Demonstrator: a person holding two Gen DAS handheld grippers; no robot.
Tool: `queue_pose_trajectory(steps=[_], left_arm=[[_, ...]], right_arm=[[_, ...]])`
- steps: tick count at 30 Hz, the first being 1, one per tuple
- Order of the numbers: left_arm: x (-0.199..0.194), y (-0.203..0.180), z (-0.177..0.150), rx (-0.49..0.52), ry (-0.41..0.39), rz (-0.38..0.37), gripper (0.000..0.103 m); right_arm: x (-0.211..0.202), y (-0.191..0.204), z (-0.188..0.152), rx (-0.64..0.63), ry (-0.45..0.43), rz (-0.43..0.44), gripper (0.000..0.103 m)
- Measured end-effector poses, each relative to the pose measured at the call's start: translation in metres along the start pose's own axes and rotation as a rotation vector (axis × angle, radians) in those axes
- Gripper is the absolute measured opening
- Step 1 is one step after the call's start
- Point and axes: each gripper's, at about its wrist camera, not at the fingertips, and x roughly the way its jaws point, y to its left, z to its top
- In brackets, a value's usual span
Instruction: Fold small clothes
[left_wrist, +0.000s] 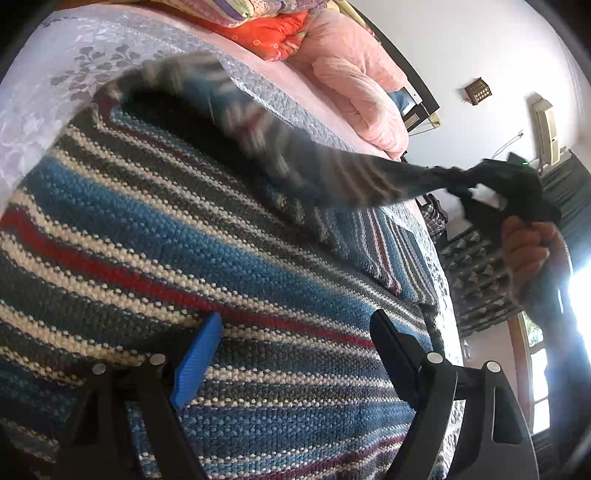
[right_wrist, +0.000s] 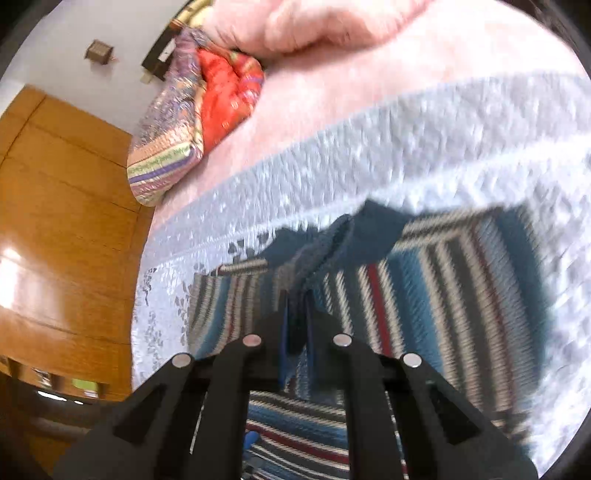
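A knitted sweater (left_wrist: 184, 240) with blue, grey, white and red stripes lies spread on the bed. My left gripper (left_wrist: 295, 347) hovers open just above its body, blue-padded fingers (left_wrist: 197, 363) wide apart with nothing between them. One sleeve (left_wrist: 332, 166) is lifted off the sweater and stretched to the right, blurred by motion. My right gripper (left_wrist: 476, 184), held by a hand (left_wrist: 528, 251), is shut on the sleeve's end. In the right wrist view the right gripper (right_wrist: 295, 310) pinches the dark blue cuff (right_wrist: 332, 240) above the striped sweater (right_wrist: 461, 288).
The sweater rests on a grey-white patterned bedspread (right_wrist: 406, 147). A pink quilt (left_wrist: 354, 74) and folded orange and multicoloured bedding (right_wrist: 184, 110) are piled at the bed's far end. A wooden wardrobe (right_wrist: 66, 203) stands beside the bed, and a bright window (left_wrist: 539, 369) is at the right.
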Motion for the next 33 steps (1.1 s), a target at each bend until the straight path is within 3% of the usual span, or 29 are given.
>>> queue_pose_trajectory(steps=[5,22,24,29,31,33], left_arm=[[-0.004,0.004,0.003,-0.007,-0.001,-0.012,0.082],[-0.034,-0.002,0.037,0.000,-0.068,-0.038,0.082],[-0.036,-0.004,0.054,0.018,-0.069,-0.023,0.082],[-0.026,0.003,0.144,0.040,-0.041,-0.033,0.083],[-0.006,0.010,0.182,0.025,0.017,-0.039,0.083],[0.022,0.014,0.218,0.042,0.070,0.007,0.083]], right_arm=[[-0.027,-0.016,0.004,-0.035,-0.025,-0.047,0.006],[0.026,-0.111,-0.048,0.047,0.046,-0.159,0.008],[0.031,-0.118,-0.051,0.048,0.061,-0.176,0.014],[-0.014,-0.124,-0.023,0.098,-0.090,-0.098,0.020],[-0.011,-0.122,-0.014,0.102,-0.079,-0.059,0.020],[0.007,-0.119,-0.011,0.097,-0.032,-0.026,0.020]])
